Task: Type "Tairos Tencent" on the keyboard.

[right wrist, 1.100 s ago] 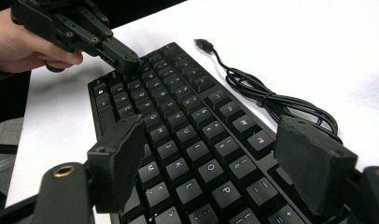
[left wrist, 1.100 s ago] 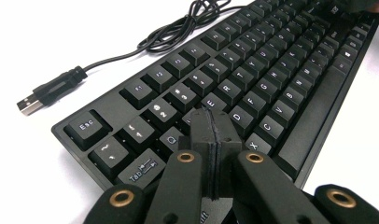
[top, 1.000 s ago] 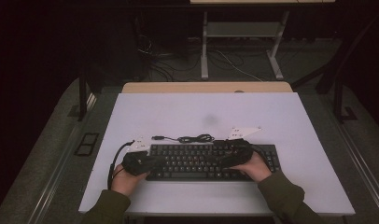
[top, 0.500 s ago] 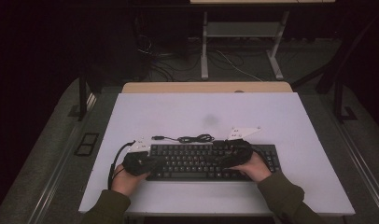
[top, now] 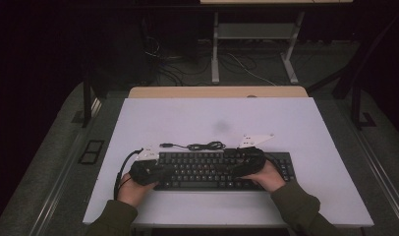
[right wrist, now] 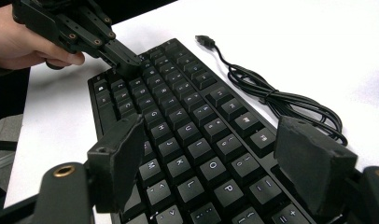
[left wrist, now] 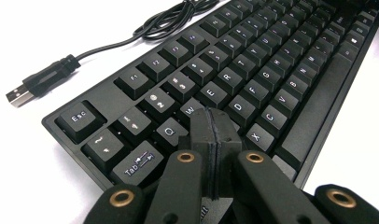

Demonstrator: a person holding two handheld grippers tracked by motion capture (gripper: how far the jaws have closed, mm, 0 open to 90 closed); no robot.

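High view puts the keyboard (top: 214,169) in the lower middle of the frame, lying flat on the white table (top: 187,118), with its cable (top: 200,146) coiled just behind it and the plug loose, connected to nothing.

Your left claw (top: 163,172) sits over the keyboard's left end; your right claw (top: 237,167) sits over its right half.

In the left gripper view your left claw (left wrist: 215,122) is clenched, jaws pressed flat together with nothing between them. Its tip rests low in the middle of the frame, over the keys near W and S; whether it touches a key I cannot tell. The USB plug (left wrist: 22,95) lies at the left edge of that frame.

In the right gripper view your right claw (right wrist: 220,158) is released, jaws standing wide apart above the right-hand letter keys, holding nothing. Your left claw (right wrist: 127,63) shows at the upper left, tip down on the far keys.

Judging by this, you are working the keys with the closed left tip. How many presses are done the pictures do not show; the right claw has yet to engage anything.
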